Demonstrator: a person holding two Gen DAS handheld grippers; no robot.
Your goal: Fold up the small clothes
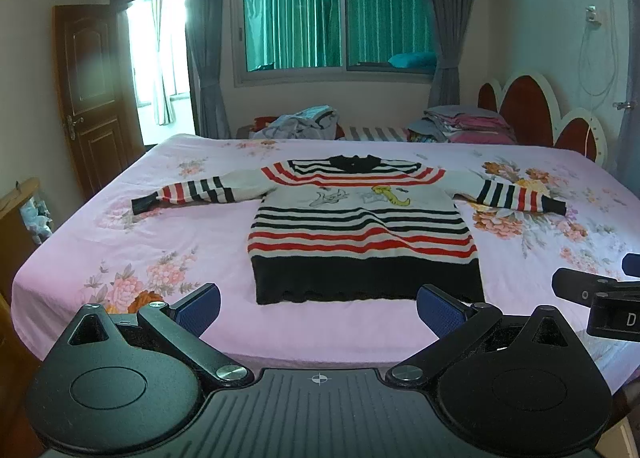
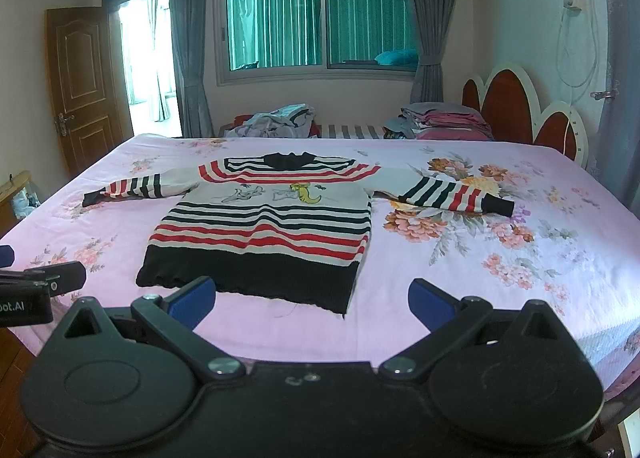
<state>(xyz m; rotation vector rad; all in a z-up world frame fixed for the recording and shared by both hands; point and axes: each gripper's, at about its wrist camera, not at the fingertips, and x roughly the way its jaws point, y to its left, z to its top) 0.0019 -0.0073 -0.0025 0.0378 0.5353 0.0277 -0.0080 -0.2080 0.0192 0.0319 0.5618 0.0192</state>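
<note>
A small striped sweater (image 1: 360, 234) in red, black and white lies flat on the pink floral bed sheet (image 1: 140, 242), both sleeves spread out sideways and its black hem nearest me. The same sweater (image 2: 264, 234) shows left of centre in the right wrist view. My left gripper (image 1: 318, 308) hovers open just short of the hem, blue pads wide apart with nothing between them. My right gripper (image 2: 312, 304) is open too, near the hem's right corner, clear of the cloth. The right gripper (image 1: 600, 294) also shows at the right edge of the left wrist view.
A heap of loose clothes (image 1: 300, 123) and a stack of folded laundry (image 1: 468, 123) lie beyond the bed's far edge. A red and white headboard (image 1: 536, 109) stands at the right. A brown door (image 1: 90, 97) is at the left.
</note>
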